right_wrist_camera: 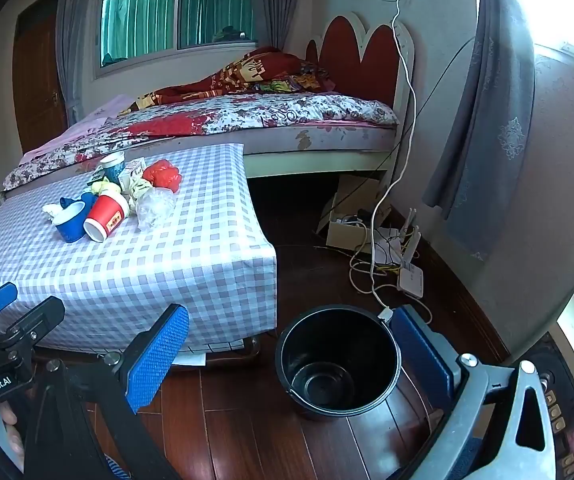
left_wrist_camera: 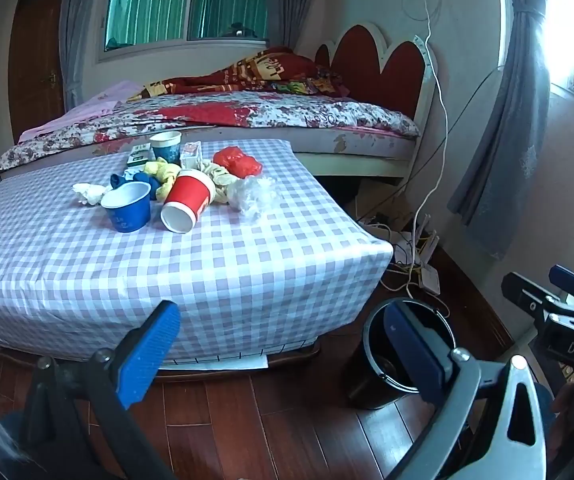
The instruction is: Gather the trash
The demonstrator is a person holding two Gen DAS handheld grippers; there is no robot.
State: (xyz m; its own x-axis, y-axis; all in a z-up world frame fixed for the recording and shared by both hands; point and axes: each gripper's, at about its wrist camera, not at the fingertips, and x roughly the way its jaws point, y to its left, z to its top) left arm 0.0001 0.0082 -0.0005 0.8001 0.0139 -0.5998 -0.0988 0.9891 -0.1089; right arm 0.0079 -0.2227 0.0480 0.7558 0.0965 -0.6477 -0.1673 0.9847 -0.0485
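both grippers, left (left_wrist_camera: 283, 354) & right (right_wrist_camera: 293, 354), tilted down, jaws wide open, empty.

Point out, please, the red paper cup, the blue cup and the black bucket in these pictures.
red paper cup (left_wrist_camera: 189, 196): left wrist view, on its red side wall.
blue cup (left_wrist_camera: 127, 210): left wrist view, on its outer blue wall.
black bucket (right_wrist_camera: 337, 360): right wrist view, on its inner wall.

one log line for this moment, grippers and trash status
left gripper open, empty | right gripper open, empty | trash pile on table | bucket on floor, empty
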